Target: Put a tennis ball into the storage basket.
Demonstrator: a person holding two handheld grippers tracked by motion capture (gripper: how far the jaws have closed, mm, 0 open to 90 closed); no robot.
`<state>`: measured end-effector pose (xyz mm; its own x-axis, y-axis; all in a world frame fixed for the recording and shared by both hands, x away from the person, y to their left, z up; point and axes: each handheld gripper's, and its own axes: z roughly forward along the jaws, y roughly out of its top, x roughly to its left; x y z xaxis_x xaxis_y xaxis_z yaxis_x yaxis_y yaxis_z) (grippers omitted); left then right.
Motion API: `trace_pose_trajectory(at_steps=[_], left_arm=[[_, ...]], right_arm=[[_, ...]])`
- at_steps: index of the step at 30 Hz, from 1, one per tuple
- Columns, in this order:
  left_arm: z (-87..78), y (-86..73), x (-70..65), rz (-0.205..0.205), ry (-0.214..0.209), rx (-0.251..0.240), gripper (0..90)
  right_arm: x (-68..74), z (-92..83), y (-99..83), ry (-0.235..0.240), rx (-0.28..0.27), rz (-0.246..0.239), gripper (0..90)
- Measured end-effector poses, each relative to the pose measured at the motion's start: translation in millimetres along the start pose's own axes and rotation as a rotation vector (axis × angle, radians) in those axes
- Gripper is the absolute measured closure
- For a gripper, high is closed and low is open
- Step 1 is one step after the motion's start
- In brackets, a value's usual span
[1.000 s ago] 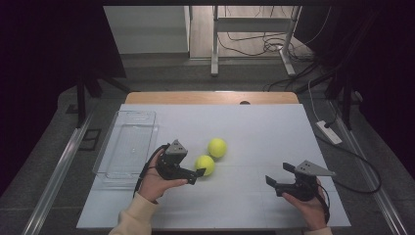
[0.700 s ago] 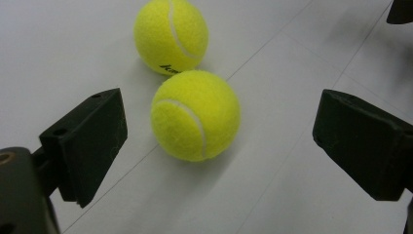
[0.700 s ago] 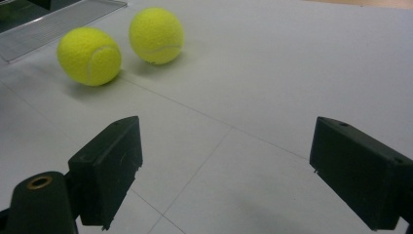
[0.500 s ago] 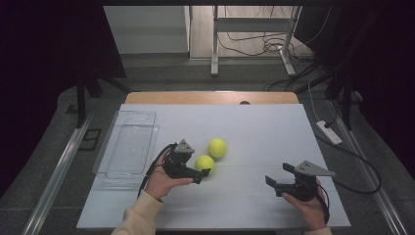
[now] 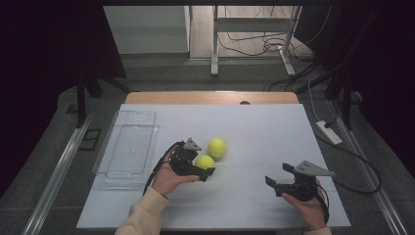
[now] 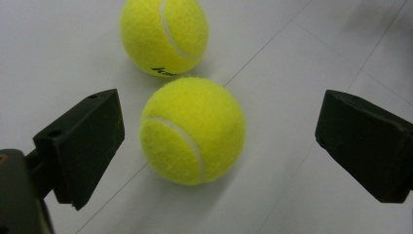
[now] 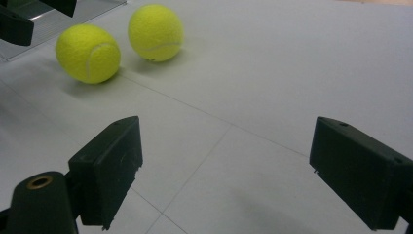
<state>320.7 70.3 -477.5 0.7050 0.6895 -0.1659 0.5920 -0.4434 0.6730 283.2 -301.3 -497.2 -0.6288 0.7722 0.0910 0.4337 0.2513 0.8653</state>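
On the white worktop (image 5: pixel 254 127), right of the clear tray (image 5: pixel 128 147), the left hand-held gripper (image 5: pixel 209 171), its jaws just opened wide apart, straddles the nearer tennis ball (image 6: pixel 192 130) without touching it, so the grasp step seems underway and closing comes next, while the right hand-held gripper (image 5: pixel 279 177) waits open

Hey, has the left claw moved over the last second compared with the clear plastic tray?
Yes. The left claw has shifted rightward, away from the clear plastic tray, and its jaws, just opening, now straddle the nearer yellow tennis ball.
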Motion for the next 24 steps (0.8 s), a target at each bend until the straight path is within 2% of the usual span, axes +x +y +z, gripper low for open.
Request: trace_pose_trajectory(at_steps=[14, 19, 24], left_arm=[[15.5, 1.0, 4.4, 0.0, 0.007, 0.046, 4.6], [25.1, 1.6, 6.4, 0.002, 0.026, 0.079, 4.6], [31.3, 1.0, 6.4, 0.003, 0.035, 0.091, 5.2]], right_arm=[[-0.3, 0.7, -0.7, -0.004, 0.004, 0.005, 12.1], [-0.3, 0.8, -0.7, -0.005, 0.005, 0.005, 12.1], [-0.4, 0.9, -1.0, -0.005, 0.006, 0.005, 12.2]])
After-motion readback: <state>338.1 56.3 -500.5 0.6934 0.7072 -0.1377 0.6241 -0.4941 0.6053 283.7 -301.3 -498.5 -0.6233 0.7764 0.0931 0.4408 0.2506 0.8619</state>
